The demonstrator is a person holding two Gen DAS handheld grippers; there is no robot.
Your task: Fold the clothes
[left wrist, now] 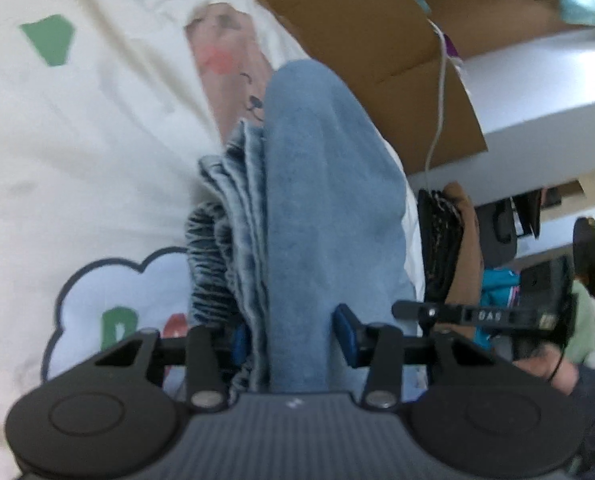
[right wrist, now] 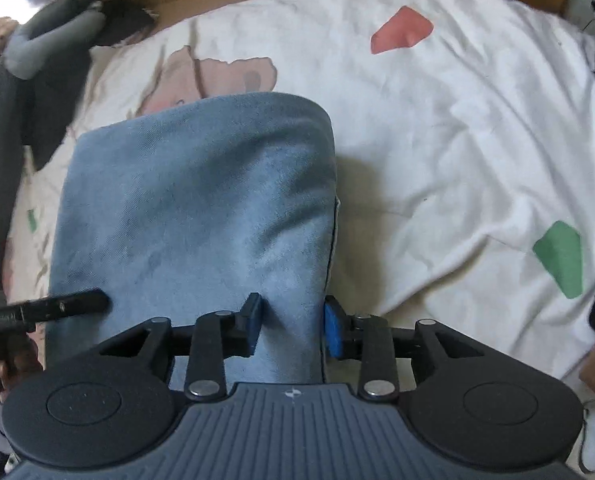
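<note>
Folded light-blue denim garment (right wrist: 193,208) on cream printed bedsheet (right wrist: 457,140). Left gripper (left wrist: 293,340): clamped on garment layers. Right gripper (right wrist: 291,326): straddling garment edge, grip indeterminate.

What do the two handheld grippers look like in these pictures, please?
Both the left gripper and right gripper are matte black, with ribbed grey bodies, round side discs, silver pivot pins and blue pads on the fingers.
</note>
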